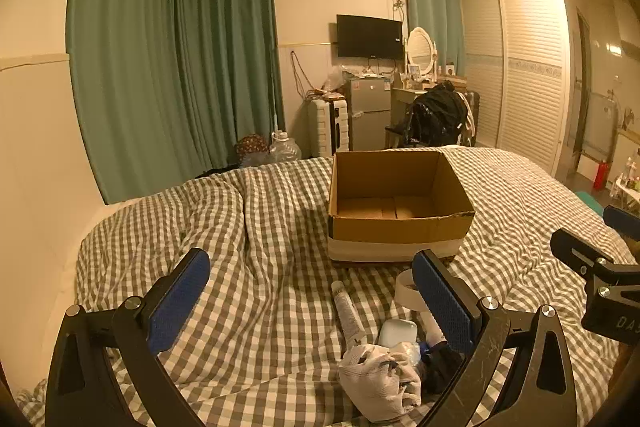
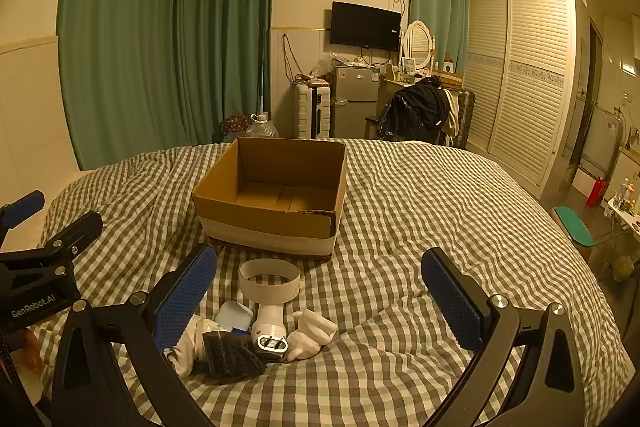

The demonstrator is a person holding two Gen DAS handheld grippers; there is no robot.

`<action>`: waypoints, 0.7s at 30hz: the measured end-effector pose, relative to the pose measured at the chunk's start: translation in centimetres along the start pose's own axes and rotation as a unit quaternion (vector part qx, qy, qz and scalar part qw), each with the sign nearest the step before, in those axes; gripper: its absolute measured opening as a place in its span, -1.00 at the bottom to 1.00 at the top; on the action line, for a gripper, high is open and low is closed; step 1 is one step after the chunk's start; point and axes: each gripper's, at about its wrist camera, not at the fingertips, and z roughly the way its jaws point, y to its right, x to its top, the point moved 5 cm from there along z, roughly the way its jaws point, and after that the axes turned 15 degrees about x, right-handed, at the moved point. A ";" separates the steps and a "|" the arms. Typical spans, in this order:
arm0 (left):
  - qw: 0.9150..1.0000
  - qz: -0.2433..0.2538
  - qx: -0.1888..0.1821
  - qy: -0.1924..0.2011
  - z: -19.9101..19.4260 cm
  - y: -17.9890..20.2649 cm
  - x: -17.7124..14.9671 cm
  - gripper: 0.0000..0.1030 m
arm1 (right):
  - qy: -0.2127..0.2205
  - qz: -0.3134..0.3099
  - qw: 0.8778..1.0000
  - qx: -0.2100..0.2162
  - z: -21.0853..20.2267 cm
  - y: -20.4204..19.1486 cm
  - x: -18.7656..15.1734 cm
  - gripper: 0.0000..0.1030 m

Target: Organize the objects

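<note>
An open, empty cardboard box [image 1: 400, 227] [image 2: 272, 223] stands on the checked bed. In front of it lies a small pile: a white ring-headed device [image 2: 270, 291] [image 1: 404, 287], a pale blue case [image 2: 233, 315] [image 1: 397, 333], a tube [image 1: 348, 311], a white cloth [image 1: 378, 379], a black ribbed item [image 2: 230, 351] and white socks [image 2: 314, 333]. My left gripper [image 1: 316, 291] is open and empty, above the bed left of the pile. My right gripper [image 2: 320, 291] is open and empty, above the pile's right side.
The checked duvet [image 1: 240, 247] is rumpled on the left. Beyond the bed stand a fridge [image 2: 356, 103], a white suitcase [image 2: 312, 111], a chair with a dark jacket [image 2: 416, 111], green curtains and a slatted wardrobe [image 2: 524, 79].
</note>
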 end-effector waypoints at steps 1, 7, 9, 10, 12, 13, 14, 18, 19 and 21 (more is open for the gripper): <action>1.000 -0.001 0.000 -0.002 0.0 0.0 0.0 1.00 | 0.000 0.000 1.000 0.000 0.0 0.0 0.0 0.99; 1.000 -0.003 -0.002 -0.001 -0.1 -0.1 0.2 1.00 | -0.001 0.000 1.000 0.000 0.1 -0.1 0.0 0.99; 1.000 -0.004 -0.003 -0.003 -0.1 -0.1 0.2 1.00 | -0.002 0.000 1.000 0.001 0.1 -0.1 0.0 0.99; 1.000 -0.004 -0.003 -0.004 -0.1 -0.1 0.2 1.00 | -0.002 0.000 1.000 0.001 0.1 -0.1 0.0 0.99; 1.000 -0.005 -0.001 -0.008 0.0 -0.1 0.3 1.00 | -0.002 0.000 1.000 0.002 0.1 -0.1 0.0 0.99; 1.000 -0.004 0.001 -0.009 0.1 -0.2 0.3 1.00 | -0.002 0.000 1.000 0.003 0.1 -0.1 0.0 0.99; 1.000 -0.002 0.004 -0.009 0.1 -0.2 0.3 1.00 | -0.001 0.000 1.000 0.002 0.1 -0.1 0.0 0.99; 1.000 0.010 0.007 -0.014 0.3 0.0 0.2 1.00 | -0.001 0.000 1.000 0.003 0.2 -0.1 0.0 0.99; 1.000 0.013 0.008 -0.015 0.4 0.0 0.2 1.00 | -0.001 0.000 1.000 0.003 0.2 -0.1 0.0 0.99; 1.000 0.016 0.007 -0.016 0.5 0.2 0.1 1.00 | -0.002 -0.001 1.000 0.003 0.2 -0.1 -0.1 0.99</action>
